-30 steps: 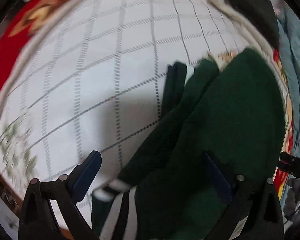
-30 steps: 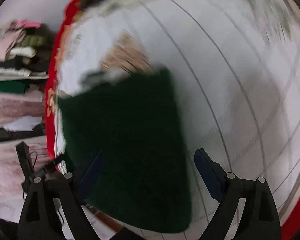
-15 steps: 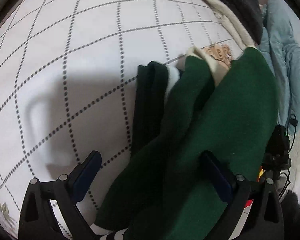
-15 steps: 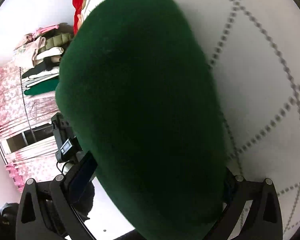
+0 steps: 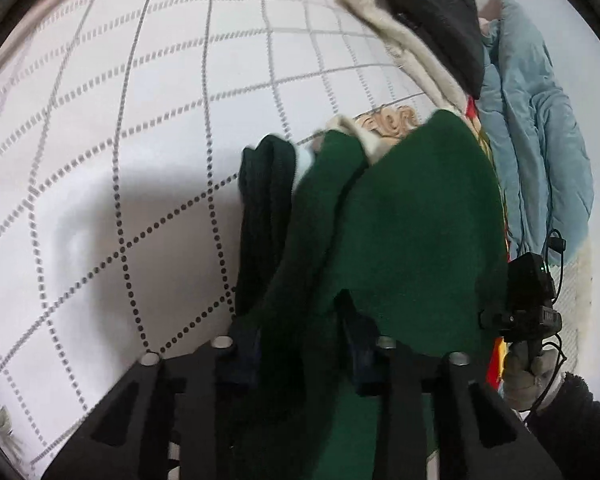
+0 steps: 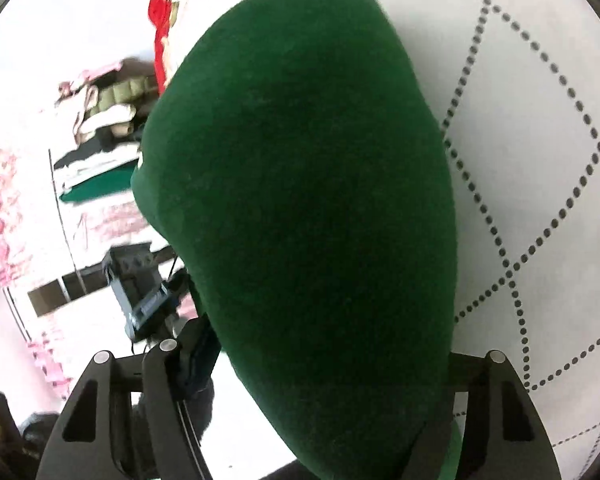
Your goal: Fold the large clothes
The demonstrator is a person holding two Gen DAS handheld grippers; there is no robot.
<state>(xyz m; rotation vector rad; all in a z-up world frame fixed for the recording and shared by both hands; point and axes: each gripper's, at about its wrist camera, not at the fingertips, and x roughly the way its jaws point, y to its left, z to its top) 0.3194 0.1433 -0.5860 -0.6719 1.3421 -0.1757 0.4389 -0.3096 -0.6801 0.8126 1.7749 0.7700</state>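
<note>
The left gripper (image 5: 300,344) has its fingers (image 5: 242,356) drawn close together, pinching a fold of the dark green garment (image 5: 412,232) between them. In the left wrist view the cloth runs forward from that grip across the white grid-patterned bed sheet (image 5: 148,152), with a darker ribbed edge (image 5: 262,208) lying along its left side and touching the sheet.

The right gripper (image 6: 324,364) has green cloth (image 6: 308,184) bulging over its fingers; the left finger (image 6: 198,354) shows beside the fabric, the other is hidden, so I cannot tell whether they clamp it.

Beyond the garment in the left view, a cream garment (image 5: 400,44) and a black one (image 5: 436,12) lie at the sheet's far edge, with a light blue quilted coat (image 5: 540,128) just beside them. In the right view, a stack of folded clothes (image 6: 100,120) sits well apart on the left.
</note>
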